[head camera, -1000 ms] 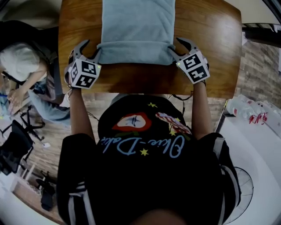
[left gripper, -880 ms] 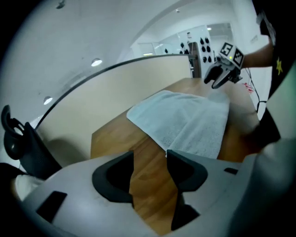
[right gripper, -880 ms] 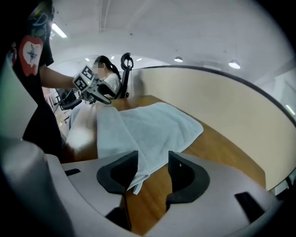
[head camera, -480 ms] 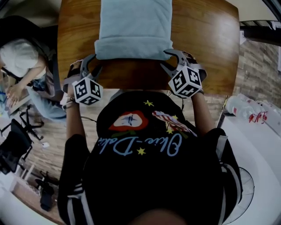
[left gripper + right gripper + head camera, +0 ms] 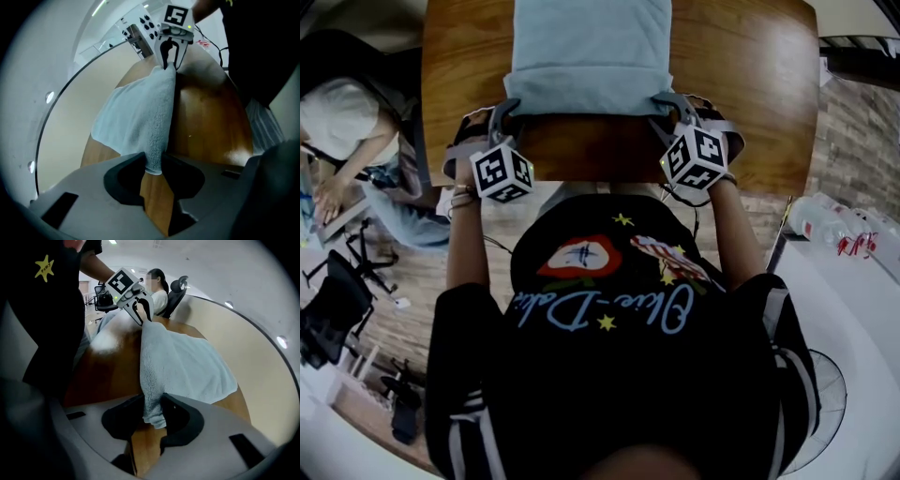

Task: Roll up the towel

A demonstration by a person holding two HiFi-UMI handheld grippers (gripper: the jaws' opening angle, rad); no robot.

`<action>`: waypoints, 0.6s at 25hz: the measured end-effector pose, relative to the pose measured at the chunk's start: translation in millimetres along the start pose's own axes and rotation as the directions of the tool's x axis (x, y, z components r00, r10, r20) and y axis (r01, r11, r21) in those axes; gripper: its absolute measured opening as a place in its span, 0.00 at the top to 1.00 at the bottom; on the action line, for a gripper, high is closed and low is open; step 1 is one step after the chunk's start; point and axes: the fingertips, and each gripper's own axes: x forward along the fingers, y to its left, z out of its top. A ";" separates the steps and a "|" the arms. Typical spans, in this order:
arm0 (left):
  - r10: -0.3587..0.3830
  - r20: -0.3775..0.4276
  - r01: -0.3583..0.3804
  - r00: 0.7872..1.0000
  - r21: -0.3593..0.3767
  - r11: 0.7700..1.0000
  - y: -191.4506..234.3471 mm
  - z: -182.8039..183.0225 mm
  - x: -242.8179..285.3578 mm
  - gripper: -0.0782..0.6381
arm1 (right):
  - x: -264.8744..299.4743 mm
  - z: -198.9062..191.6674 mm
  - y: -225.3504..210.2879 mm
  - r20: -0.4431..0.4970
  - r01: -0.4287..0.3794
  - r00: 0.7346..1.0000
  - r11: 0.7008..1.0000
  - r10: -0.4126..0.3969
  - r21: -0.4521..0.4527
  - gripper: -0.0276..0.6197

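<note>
Both left gripper and right gripper just closed on towel

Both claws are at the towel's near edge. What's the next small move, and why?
The left claw and right claw have just been closing, and each pinches one end of the thick near fold of the towel. The rest lies flat on the table beyond. So probably roll both forward together, carrying the fold over the flat part.
</note>
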 end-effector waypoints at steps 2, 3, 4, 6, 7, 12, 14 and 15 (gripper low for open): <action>-0.007 0.001 0.007 1.000 -0.005 1.000 -2.1 -1.4 -1.8 0.78 | -3.4 0.9 -0.6 0.013 -0.007 1.000 0.999 0.006 0.051 0.83; -0.010 0.001 0.010 1.000 -0.001 1.000 -4.7 -2.4 -4.0 0.79 | -6.1 1.6 -0.1 0.024 -0.014 1.000 0.997 0.012 0.076 0.85; -0.014 0.002 0.014 1.000 0.000 1.000 -7.5 -3.1 -7.1 0.79 | -8.9 2.5 1.4 0.034 -0.025 0.999 0.995 0.022 0.093 0.86; -0.030 0.007 0.030 1.000 -0.014 0.999 -13.4 -3.7 -15.1 0.79 | -14.8 4.0 7.7 0.053 -0.058 0.997 0.992 0.052 0.114 0.87; -0.044 0.010 0.044 0.999 -0.022 0.999 -17.2 -3.7 -19.5 0.79 | -18.2 4.8 12.1 0.062 -0.076 0.996 0.990 0.069 0.122 0.87; -0.137 0.015 0.137 0.990 0.001 0.991 -44.1 -4.1 -45.2 0.79 | -39.7 9.1 43.2 0.104 -0.194 0.978 0.968 0.179 0.161 0.87; -0.198 0.033 0.199 0.980 -0.028 0.980 -52.5 -3.5 -55.5 0.79 | -48.0 10.1 56.0 0.134 -0.261 0.962 0.944 0.238 0.200 0.87; -0.232 0.042 0.234 0.972 -0.048 0.971 -55.1 -3.7 -59.4 0.79 | -51.9 10.9 60.5 0.157 -0.294 0.952 0.929 0.263 0.227 0.87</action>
